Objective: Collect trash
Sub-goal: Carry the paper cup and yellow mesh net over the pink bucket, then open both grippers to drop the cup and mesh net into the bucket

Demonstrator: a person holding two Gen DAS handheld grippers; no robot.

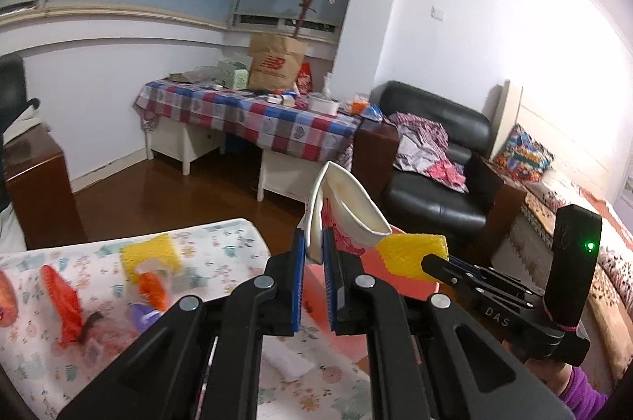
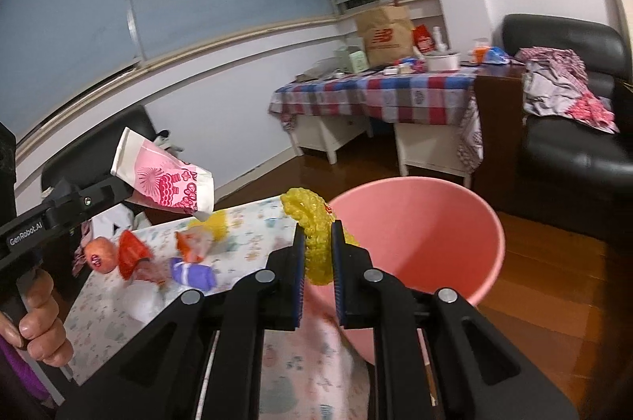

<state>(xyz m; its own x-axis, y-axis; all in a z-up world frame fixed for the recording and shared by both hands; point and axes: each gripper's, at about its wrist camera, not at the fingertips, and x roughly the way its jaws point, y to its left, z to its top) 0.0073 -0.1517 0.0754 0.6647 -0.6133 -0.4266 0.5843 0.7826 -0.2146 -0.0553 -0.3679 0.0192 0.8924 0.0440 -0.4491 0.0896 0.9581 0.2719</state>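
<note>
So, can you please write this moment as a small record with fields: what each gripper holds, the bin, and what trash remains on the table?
left gripper: shut on crushed paper cup, white with pink print
right gripper: shut on yellow foam fruit net
bin: pink bucket, beside the table; inside shows empty
table: floral cover; second yellow foam net, orange wrappers, purple wrapper, small orange fruit
task status: both pieces not yet dropped in
</note>
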